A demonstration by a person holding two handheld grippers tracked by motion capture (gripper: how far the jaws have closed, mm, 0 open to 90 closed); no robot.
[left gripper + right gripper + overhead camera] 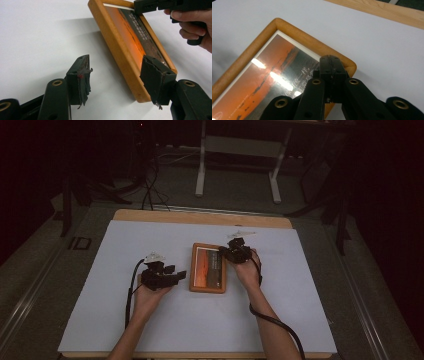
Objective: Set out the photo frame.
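A wooden picture frame (208, 268) with an orange sunset print lies flat on the white sheet (150, 240). My left gripper (177, 272) sits just left of it, held level and open. In the left gripper view the open left gripper (117, 80) has the frame's (120, 47) near corner beside its right pad, and the pads grip nothing. My right gripper (222, 251) hovers at the frame's far right corner. The right gripper view shows that gripper (332, 66) shut, tips over the corner of the frame (297, 35), with nothing between them. The right gripper (147, 6) also appears in the left gripper view.
The sheet covers a wooden table whose bare edge (200, 216) shows at the back. Beyond it stand white desk legs (201, 175) and dark cables (150, 190) on the floor. Cables trail from both grippers toward the front edge.
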